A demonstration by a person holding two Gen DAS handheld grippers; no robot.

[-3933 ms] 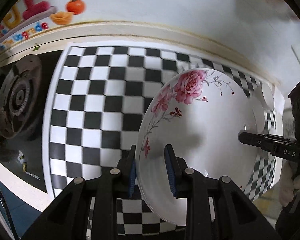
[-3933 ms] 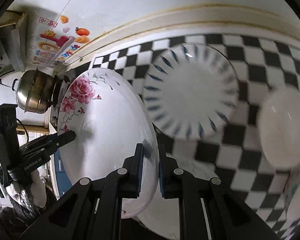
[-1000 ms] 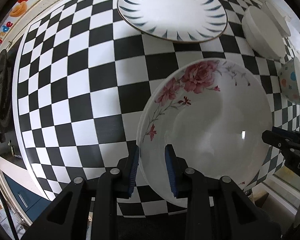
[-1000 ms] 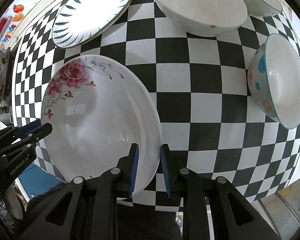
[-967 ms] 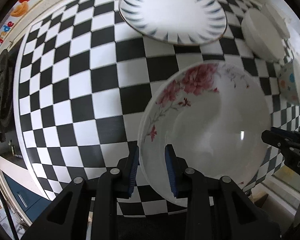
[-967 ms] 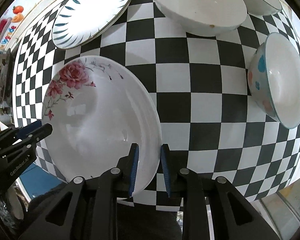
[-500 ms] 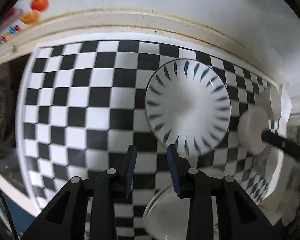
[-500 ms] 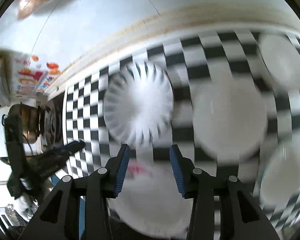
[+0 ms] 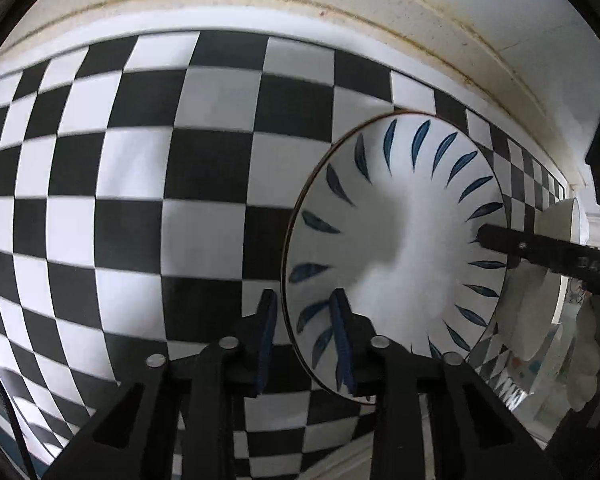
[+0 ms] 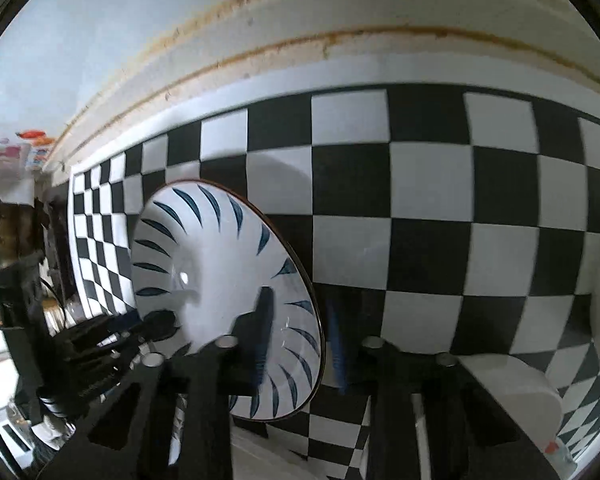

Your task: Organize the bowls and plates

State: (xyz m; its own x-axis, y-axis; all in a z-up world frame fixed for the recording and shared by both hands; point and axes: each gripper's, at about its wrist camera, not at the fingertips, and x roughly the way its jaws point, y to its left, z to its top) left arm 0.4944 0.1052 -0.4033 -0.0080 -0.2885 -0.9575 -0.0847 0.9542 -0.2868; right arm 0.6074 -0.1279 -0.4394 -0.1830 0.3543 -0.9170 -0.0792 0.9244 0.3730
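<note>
A white plate with blue leaf strokes sits far back on the checkered counter, near the wall. My left gripper is shut on its left rim, one pad inside and one outside. In the right wrist view the same plate has its right rim between the fingers of my right gripper, whose jaws are closing on it. Each gripper shows in the other's view: the right one across the plate, the left one at its far rim.
White bowls stand to the right of the plate, and one white bowl lies close under my right gripper. The stained wall ledge runs just behind. A metal pot stands at the far left.
Both grippers let go of the rose-patterned plate near the counter's front, moved back toward the wall, and closed on opposite rims of the blue-leaf plate.
</note>
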